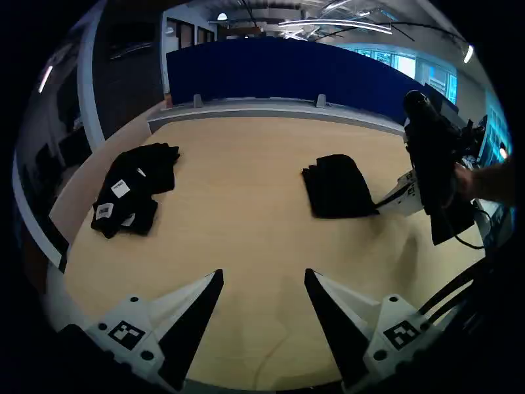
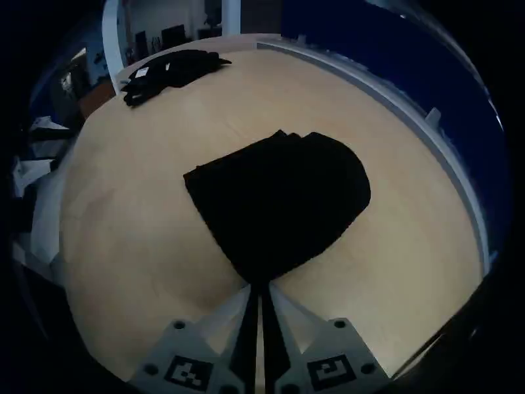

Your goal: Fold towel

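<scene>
As the right claw pinches the near corner of the black towel, already folded compact just ahead, the left claw hangs released; a crumpled heap ahead-left of it likely awaits folding.

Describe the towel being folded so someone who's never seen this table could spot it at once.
Start at the wooden table in front of the blue partition. Two black cloths lie on it; the towel is the flat, neatly folded one whose corner sits at the right tool. The other, a pile farther off, is rumpled and shows white tags.
</scene>
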The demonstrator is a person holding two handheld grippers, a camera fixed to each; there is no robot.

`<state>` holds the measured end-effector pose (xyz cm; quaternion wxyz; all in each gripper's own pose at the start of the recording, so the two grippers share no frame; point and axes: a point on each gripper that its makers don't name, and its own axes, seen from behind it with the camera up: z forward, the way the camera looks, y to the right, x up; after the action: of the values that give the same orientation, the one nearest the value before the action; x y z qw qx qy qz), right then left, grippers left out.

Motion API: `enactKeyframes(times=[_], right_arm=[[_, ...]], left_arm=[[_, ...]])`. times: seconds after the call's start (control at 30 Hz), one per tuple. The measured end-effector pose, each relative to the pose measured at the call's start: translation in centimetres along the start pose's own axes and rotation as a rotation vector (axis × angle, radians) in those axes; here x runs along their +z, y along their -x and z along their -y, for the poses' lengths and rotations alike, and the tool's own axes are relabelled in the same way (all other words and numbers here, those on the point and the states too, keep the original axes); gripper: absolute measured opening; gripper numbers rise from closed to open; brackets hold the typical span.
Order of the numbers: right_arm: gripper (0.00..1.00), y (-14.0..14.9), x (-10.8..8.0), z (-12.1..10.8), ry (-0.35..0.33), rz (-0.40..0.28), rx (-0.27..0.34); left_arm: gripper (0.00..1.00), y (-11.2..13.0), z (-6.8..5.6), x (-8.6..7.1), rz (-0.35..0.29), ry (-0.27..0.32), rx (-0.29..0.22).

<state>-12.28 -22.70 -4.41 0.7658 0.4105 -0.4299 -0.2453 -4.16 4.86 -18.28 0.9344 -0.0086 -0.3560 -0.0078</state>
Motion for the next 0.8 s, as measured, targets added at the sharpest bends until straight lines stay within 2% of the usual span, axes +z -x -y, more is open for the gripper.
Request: enactKeyframes(times=[0.27,0.8], right_arm=[[0.03,-2.9,-2.2,-0.9,0.020,-0.058,-0.026],[0.03,-12.2,-11.0,-3.9,0.089,-0.230,-0.092]], left_arm=[[0.92,-0.3,-0.1,0.1,-0.004,0.005,0.010],[0.92,-3.0,-0.7,0.1,-0.046,0.029,0.053]])
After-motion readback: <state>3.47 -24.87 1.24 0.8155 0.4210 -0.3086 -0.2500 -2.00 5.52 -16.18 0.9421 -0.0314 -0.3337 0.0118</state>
